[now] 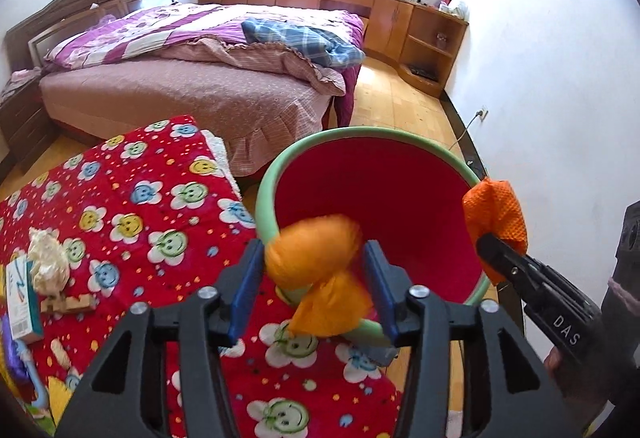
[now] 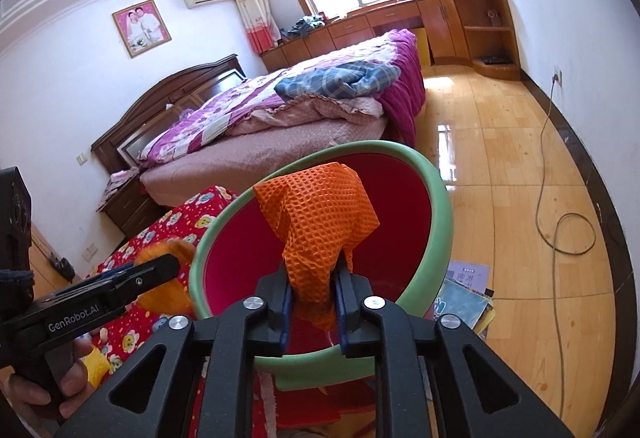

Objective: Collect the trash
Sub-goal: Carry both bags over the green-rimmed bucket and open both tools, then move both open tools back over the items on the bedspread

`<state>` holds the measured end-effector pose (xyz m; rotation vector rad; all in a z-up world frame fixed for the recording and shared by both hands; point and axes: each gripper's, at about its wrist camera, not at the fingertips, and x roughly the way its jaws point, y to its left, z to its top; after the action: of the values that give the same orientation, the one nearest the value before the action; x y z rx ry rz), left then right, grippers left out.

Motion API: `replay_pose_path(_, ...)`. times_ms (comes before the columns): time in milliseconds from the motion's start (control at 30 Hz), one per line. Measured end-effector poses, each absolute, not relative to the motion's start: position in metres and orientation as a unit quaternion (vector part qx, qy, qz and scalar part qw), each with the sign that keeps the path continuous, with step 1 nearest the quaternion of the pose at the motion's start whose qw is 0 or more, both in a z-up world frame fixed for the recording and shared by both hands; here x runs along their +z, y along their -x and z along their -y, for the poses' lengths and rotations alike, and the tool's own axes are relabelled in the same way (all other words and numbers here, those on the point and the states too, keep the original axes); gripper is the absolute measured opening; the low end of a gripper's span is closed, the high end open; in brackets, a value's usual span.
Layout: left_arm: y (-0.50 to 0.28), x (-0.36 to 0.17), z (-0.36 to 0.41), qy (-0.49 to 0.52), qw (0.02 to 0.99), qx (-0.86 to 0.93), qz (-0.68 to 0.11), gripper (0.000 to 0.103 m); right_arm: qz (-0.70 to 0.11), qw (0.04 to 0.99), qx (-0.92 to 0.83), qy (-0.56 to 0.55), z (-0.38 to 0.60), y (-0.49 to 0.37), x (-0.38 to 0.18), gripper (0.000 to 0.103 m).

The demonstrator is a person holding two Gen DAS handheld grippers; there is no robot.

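you've got two pieces on the go: your left gripper (image 1: 314, 278) stands with its jaws apart around an orange wrapper (image 1: 316, 254), blurred, right over the near rim of the bin (image 1: 266, 189), so i can't tell whether it is pinched or dropping free. your right gripper (image 2: 312, 302) is clamped tight on an orange net (image 2: 316, 213), held above the bin's mouth. neither looks to be inside yet, and the red inside shows nothing else. left to do, i'd judge: a crumpled bag (image 1: 47, 258) and a small box (image 1: 22, 302) wait at the left edge of the red blanket (image 1: 140, 205).
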<state>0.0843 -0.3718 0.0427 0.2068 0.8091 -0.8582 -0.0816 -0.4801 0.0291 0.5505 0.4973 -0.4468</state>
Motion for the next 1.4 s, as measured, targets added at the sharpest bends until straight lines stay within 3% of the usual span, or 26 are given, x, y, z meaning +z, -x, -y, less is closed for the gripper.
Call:
replay_pose_path(167,-0.086,0.039,0.374,-0.098,0.824,-0.405,-0.384,0.058,-0.243,0.905,-0.221,-0.272,0.485,0.081,0.025,0.033)
replay_pose_path(533,-0.079,0.053,0.342,-0.064,0.832,-0.395,-0.385,0.058,-0.234,0.91,-0.216,-0.265,0.471,0.092,0.035,0.037)
replay_pose_path(667,-0.075,0.059,0.327,-0.059,0.836,-0.386,-0.385,0.058,-0.23,0.912,-0.212,-0.264,0.462,0.099,0.043,0.049)
replay_pose_path(1400,-0.054,0.085,0.204,-0.014,0.876,-0.314,-0.366,0.058,-0.253,0.932,-0.142,-0.219,0.367,0.095,0.072,0.06)
